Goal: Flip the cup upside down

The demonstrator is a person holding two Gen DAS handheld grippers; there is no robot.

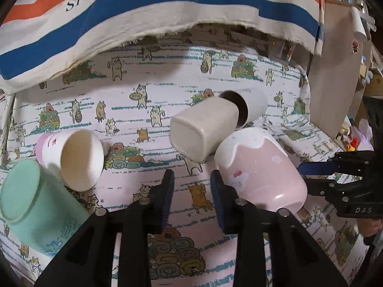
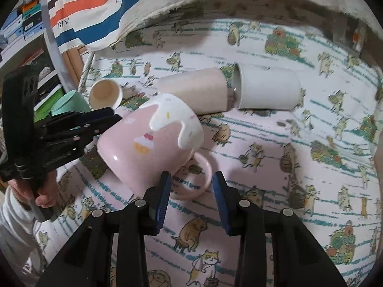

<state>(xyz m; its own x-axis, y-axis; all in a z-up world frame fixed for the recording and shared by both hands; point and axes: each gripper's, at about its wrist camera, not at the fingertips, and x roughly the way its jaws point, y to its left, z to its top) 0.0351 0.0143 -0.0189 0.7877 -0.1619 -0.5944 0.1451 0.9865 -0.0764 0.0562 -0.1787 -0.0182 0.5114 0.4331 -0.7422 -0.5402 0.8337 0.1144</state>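
A pink mug (image 1: 261, 167) with white icing and a cupcake print lies on its side on the cat-print cloth; it also shows in the right wrist view (image 2: 148, 141) with its ring handle (image 2: 203, 179) toward me. My left gripper (image 1: 192, 179) is open and empty, its right finger beside the mug's base. My right gripper (image 2: 191, 181) is open, its fingers either side of the handle, not closed on it. The right gripper also shows in the left wrist view (image 1: 318, 169), and the left gripper in the right wrist view (image 2: 112, 119), by the mug.
A beige cup (image 1: 201, 131) lies with its mouth inside a white cup (image 1: 251, 105). A small white paper cup (image 1: 76, 157) and a mint cup (image 1: 36, 205) lie at the left. A striped cloth (image 1: 143, 12) hangs at the back. A board (image 1: 335, 71) stands at right.
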